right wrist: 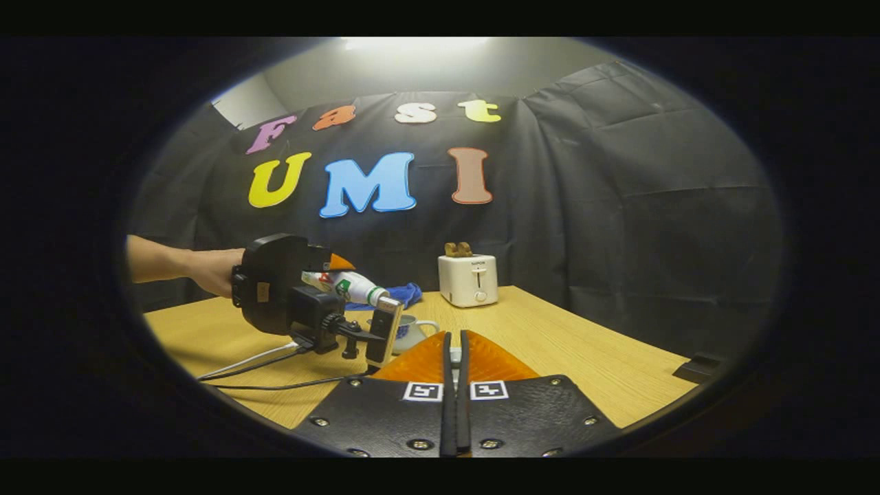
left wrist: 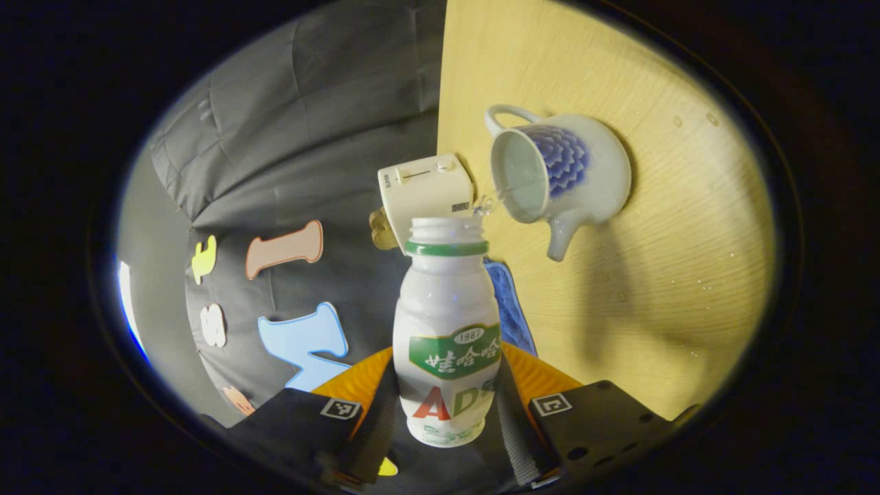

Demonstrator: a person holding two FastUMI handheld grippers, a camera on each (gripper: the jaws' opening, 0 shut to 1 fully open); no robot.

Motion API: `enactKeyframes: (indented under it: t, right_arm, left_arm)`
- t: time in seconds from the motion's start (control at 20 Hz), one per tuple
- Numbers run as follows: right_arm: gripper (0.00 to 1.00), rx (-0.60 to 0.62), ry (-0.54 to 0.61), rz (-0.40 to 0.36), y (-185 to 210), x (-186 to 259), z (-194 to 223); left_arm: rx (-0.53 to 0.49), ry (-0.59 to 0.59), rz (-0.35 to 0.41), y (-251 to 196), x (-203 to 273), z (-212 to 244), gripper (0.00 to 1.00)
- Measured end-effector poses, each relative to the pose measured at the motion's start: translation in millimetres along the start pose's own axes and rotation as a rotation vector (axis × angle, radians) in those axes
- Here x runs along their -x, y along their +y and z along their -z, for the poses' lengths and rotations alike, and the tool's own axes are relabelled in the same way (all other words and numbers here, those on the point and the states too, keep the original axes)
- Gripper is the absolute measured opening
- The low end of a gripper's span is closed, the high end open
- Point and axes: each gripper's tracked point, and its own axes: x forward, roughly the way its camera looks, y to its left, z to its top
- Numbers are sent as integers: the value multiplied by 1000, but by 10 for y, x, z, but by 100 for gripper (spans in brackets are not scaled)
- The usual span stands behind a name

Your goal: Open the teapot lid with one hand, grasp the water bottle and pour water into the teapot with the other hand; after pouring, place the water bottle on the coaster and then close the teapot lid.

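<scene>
Bottle point(left wrist: 447, 330) sits clamped between the left gripper point(left wrist: 447, 419) fingers, cap off, tipped so its open mouth aims toward one o'clock at the teapot point(left wrist: 560, 172). The teapot lies open-topped on the wooden table point(left wrist: 687, 289), no lid on it, a thin clear stream bridging mouth and rim, so pouring looks under way. Toaster point(left wrist: 426, 192) stands just behind the bottle mouth, blue cloth point(left wrist: 509, 309) at its five o'clock. In the right gripper view, the left gripper point(right wrist: 323, 278) hangs at nine o'clock with the bottle point(right wrist: 347, 285) slanted down over the teapot point(right wrist: 412, 330). The right gripper point(right wrist: 455, 357) has its fingers pressed close together; whether the lid is pinched between them I cannot tell. Coaster not made out. Risks: mouth sits at the rim edge, so a slight drift would spill water onto the table; over-tilting could flood the pot; smooth plastic may slip in the grip.
</scene>
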Motion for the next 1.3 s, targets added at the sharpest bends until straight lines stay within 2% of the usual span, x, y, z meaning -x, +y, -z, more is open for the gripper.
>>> enactKeyframes:
  t: [0.55, 0.6, 0.65, 1.3]
  right_arm:
    - [0, -6, -15, -9, 3, 41, -38]
    - [0, -6, -19, -9, 3, 48, -55]
    - [0, -5, -19, -7, -1, 37, -47]
    - [0, -20, -4, 0, -57, 36, 16]
  left_arm:
    - [-63, -9, 2, 18, 13, -3, 82]
    - [-75, -11, -4, 34, 15, -5, 75]
    - [-82, -13, -9, 42, 16, -8, 82]
    - [-187, -38, -30, 113, 22, -48, 82]
